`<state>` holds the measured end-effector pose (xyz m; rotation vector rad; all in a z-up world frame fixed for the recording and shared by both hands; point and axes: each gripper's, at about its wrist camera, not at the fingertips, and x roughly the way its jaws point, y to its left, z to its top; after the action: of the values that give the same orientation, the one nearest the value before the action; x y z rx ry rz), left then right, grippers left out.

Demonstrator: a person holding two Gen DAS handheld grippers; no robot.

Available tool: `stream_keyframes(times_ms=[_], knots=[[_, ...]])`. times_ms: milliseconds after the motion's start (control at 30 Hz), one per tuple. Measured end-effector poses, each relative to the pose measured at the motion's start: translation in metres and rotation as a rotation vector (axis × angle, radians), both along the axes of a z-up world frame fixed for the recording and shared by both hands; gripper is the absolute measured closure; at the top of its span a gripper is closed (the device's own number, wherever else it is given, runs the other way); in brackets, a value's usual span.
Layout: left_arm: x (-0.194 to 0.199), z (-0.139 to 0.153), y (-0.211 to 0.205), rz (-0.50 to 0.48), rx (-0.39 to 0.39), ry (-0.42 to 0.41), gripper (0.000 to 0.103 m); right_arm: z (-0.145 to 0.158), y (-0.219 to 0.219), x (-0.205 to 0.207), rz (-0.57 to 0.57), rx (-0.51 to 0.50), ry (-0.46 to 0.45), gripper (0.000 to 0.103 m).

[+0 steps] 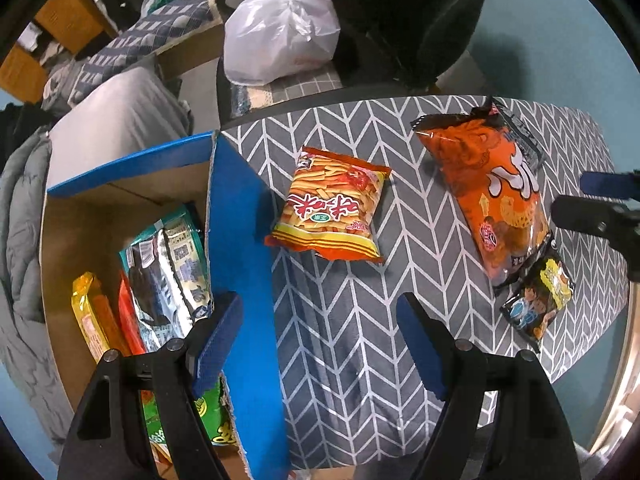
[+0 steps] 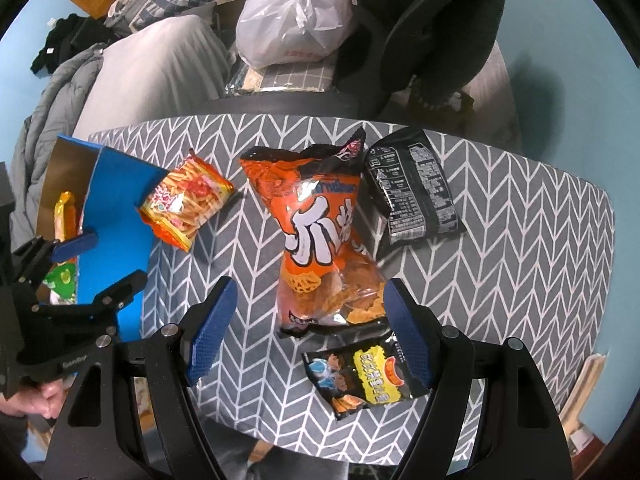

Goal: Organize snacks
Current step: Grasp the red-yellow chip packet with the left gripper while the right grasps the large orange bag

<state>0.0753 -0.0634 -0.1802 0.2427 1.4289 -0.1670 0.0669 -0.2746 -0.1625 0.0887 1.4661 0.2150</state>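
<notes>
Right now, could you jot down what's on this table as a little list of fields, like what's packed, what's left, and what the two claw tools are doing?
surface: table with grey chevron cloth
box: blue box at the table's left edge, open
in box: several snack packs, standing on edge
left out: fries bag, big orange bag, black pack, small dark pack
left gripper: open, empty, over the box's wall
right gripper: open, empty, over the big orange bag's lower end
beyond table: white plastic bag

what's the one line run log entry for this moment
left gripper: open, empty | right gripper: open over orange bag | box: partly filled
</notes>
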Motion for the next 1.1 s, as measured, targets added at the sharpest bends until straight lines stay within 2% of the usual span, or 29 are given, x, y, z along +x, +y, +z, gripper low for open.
stream_keyframes(times_ms=[233, 567, 767, 967, 1033, 1100], knots=[[0.001, 0.000, 0.003, -0.023, 0.017, -0.024, 0.023, -0.013, 0.008, 0.004, 0.005, -0.004, 0.007, 0.027], [0.016, 0.000, 0.017, 0.033, 0.002, -0.012, 0.023, -0.037, 0.012, 0.016, 0.007, -0.035, 0.019, 0.027], [0.029, 0.006, -0.001, 0.008, 0.014, -0.018, 0.023, -0.052, 0.015, 0.026, 0.004, -0.033, 0.026, 0.027], [0.047, 0.004, -0.020, -0.023, -0.017, -0.015, 0.020, -0.067, 0.023, 0.031, 0.025, -0.026, 0.031, 0.027], [0.055, -0.010, -0.023, -0.019, 0.006, 0.021, 0.020, -0.071, 0.023, 0.031, 0.029, -0.021, 0.037, 0.030], [0.062, -0.021, -0.024, -0.010, 0.004, 0.051, 0.020, -0.074, 0.023, 0.030, 0.029, -0.028, 0.031, 0.049]])
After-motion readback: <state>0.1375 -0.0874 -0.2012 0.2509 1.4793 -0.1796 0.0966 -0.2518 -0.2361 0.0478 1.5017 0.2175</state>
